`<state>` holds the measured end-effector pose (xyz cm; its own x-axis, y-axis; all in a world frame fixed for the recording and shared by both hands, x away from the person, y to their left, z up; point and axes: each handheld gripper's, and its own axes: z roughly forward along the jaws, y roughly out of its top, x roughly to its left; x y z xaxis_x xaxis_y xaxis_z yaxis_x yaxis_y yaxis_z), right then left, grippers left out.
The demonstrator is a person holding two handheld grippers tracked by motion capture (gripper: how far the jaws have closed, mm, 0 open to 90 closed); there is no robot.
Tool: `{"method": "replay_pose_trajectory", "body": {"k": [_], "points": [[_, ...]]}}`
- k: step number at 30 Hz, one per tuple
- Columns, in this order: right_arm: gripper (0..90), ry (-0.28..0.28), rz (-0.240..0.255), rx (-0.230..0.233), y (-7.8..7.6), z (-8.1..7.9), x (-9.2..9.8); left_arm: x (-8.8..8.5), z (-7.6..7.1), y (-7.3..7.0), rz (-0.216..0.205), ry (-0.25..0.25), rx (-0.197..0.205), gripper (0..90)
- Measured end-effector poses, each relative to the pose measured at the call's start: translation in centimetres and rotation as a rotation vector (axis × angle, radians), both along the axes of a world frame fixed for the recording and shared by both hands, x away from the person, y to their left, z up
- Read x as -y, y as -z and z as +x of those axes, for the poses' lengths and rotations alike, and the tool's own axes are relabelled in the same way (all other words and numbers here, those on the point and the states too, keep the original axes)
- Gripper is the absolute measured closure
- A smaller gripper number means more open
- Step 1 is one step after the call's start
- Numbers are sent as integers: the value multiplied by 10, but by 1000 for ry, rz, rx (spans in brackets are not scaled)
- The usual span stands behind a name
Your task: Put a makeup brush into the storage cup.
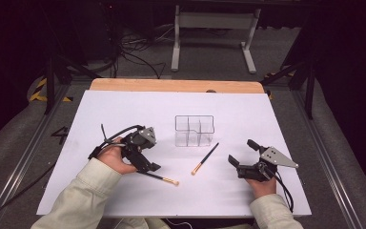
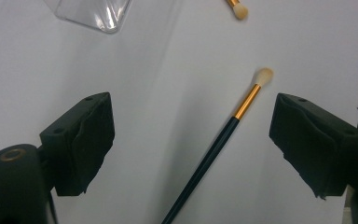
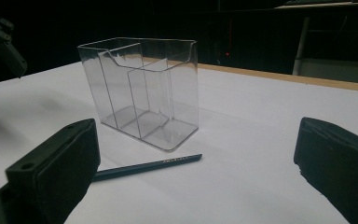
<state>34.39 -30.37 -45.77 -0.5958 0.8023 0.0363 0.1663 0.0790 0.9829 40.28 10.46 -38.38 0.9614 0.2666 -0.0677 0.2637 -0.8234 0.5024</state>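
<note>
A clear plastic organizer with several compartments stands upright and empty mid-table. Two makeup brushes with dark handles, gold ferrules and pale tips lie on the white sheet. One brush lies under my left gripper, which is open. In the left gripper view this brush runs between the wide-apart jaws of the gripper, untouched. The other brush lies just in front of the organizer. My right gripper is open to its right. In the right gripper view, this gripper faces the organizer and the brush handle.
A white sheet covers the table, with a wooden edge at the far side. Beyond it are a dark floor, cables and a white frame stand. The organizer's corner and the other brush's tip appear in the left gripper view.
</note>
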Motion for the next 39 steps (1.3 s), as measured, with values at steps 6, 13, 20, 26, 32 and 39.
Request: {"method": "replay_pose_trajectory", "body": {"k": [6, 13, 20, 26, 32, 39], "points": [[9, 0, 0, 1, 0, 0, 0, 2, 0, 3, 27, 1, -1, 153], [9, 2, 1, 1, 0, 0, 0, 4, 0, 6, 49, 14, -6, 159], [9, 1, 0, 1, 0, 0, 0, 4, 0, 9, 74, 22, -10, 167], [9, 0, -1, 1, 0, 0, 0, 8, 0, 13, 107, 31, -18, 173], [8, 0, 0, 1, 0, 0, 0, 11, 0, 19, 136, 39, -27, 190], [8, -1, 0, 1, 0, 0, 0, 14, -1, 23, 162, 51, -50, 217]]}}
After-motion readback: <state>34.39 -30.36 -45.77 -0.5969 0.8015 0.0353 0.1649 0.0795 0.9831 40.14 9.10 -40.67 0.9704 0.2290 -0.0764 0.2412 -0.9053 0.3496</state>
